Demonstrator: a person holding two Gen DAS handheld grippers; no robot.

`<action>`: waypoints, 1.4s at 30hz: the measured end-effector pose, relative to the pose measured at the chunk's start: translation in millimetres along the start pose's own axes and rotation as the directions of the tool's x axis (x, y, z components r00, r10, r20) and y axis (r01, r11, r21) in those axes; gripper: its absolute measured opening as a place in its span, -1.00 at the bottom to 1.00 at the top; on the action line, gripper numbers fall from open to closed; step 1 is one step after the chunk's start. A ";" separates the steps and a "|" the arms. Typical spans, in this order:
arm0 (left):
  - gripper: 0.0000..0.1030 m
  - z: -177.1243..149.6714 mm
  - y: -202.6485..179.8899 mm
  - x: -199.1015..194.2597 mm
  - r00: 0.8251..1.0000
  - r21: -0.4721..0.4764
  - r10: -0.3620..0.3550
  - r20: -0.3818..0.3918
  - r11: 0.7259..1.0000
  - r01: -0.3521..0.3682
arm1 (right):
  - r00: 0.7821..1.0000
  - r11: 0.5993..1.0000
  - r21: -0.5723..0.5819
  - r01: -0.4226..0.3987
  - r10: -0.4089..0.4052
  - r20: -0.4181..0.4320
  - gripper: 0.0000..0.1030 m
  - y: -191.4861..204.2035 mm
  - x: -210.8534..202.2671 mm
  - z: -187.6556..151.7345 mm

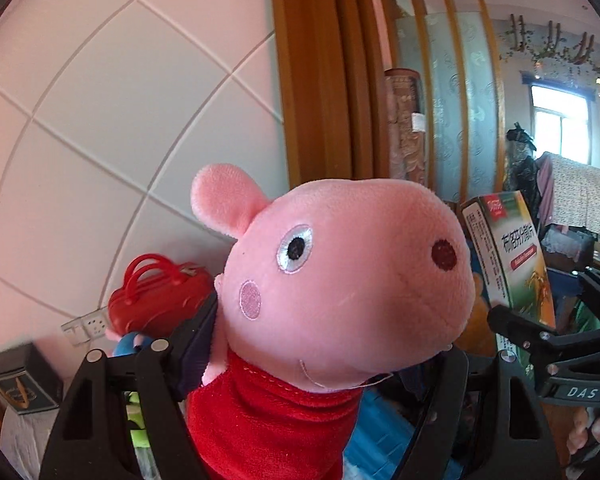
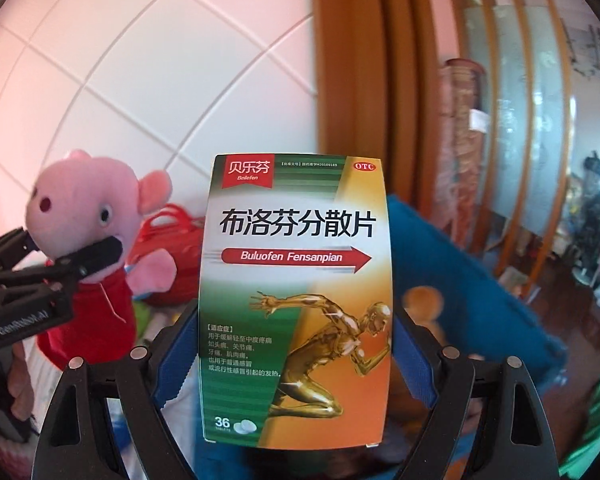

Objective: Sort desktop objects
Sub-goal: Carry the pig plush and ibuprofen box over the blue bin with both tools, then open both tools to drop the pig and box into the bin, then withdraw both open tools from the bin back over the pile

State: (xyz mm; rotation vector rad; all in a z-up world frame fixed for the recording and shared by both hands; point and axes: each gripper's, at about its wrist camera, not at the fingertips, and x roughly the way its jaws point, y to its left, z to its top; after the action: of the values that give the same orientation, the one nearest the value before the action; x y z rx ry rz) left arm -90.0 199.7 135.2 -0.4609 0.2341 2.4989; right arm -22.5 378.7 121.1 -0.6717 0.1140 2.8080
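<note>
My left gripper is shut on a pink pig plush toy in a red dress and holds it up in the air, its snout pointing right. My right gripper is shut on a green, white and orange medicine box, held upright in the air. In the right wrist view the plush toy and the left gripper show at the left. In the left wrist view the medicine box and the right gripper show at the right.
A red toy handbag sits behind the plush toy, also in the right wrist view. A blue container stands behind the medicine box. A dark tin is at the lower left. A white tiled wall and a wooden door frame stand behind.
</note>
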 end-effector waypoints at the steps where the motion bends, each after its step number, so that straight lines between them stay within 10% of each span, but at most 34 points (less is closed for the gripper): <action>1: 0.49 7.7 -14.0 1.1 1.000 -0.003 -0.018 0.016 1.000 0.018 | 1.000 1.000 0.006 0.017 -0.017 0.004 0.70 -12.2 -1.3 1.0; 11: 0.50 32.6 -114.6 48.9 0.996 0.033 -0.083 -0.028 0.996 0.084 | 0.997 0.996 0.038 0.082 -0.082 -0.003 0.70 -101.7 -2.6 -3.1; 42: 0.77 -54.9 -88.9 -4.7 0.988 -0.021 -0.028 -0.154 0.999 0.025 | 0.994 0.995 -0.016 0.096 -0.097 -0.044 1.00 -102.5 -12.3 -44.9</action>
State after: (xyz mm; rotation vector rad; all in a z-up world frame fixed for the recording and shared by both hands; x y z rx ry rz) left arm -20.2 255.2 80.5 -0.6623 0.2632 2.4435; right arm 34.3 468.9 85.0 -0.7238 0.0679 2.7046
